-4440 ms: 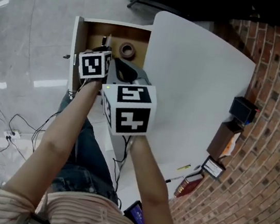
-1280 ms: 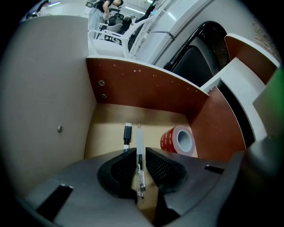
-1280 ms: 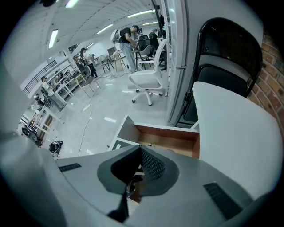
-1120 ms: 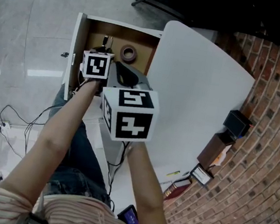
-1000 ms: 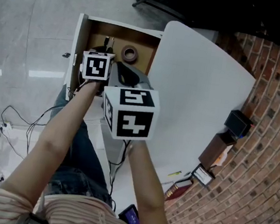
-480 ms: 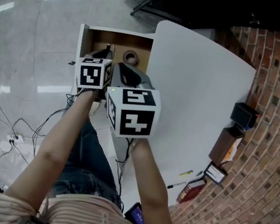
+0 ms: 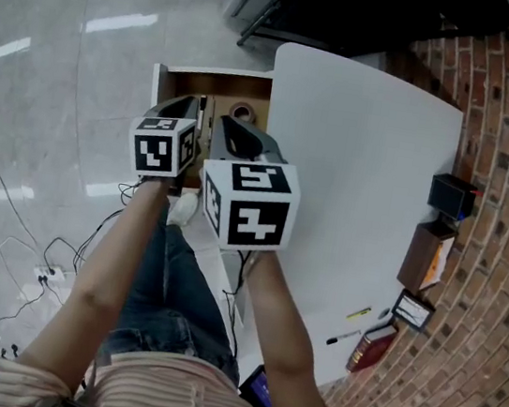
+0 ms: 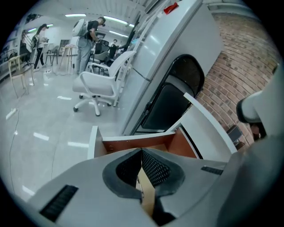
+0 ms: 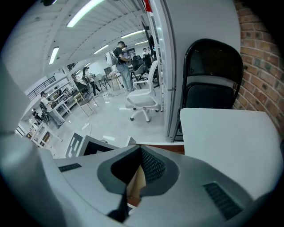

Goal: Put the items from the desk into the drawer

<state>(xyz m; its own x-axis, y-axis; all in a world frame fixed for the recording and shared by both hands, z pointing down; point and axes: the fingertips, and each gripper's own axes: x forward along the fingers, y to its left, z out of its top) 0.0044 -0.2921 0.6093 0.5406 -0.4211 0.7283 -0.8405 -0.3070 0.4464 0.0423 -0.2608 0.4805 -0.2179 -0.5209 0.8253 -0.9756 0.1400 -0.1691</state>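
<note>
Above the open drawer, the left hand-held gripper and right hand-held gripper hovered, jaws pressed together, empty. A tape roll lay inside. Next move, likely: reaching to the boxes far right of the drawer on the surface.

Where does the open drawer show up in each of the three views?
Head view: drawer at upper centre, against the desk's left edge.
Left gripper view: drawer at centre, slightly low.
Right gripper view: drawer as a thin brown strip, below centre.
Shared landmark: white desk, on the drawer's right in all three.
</note>
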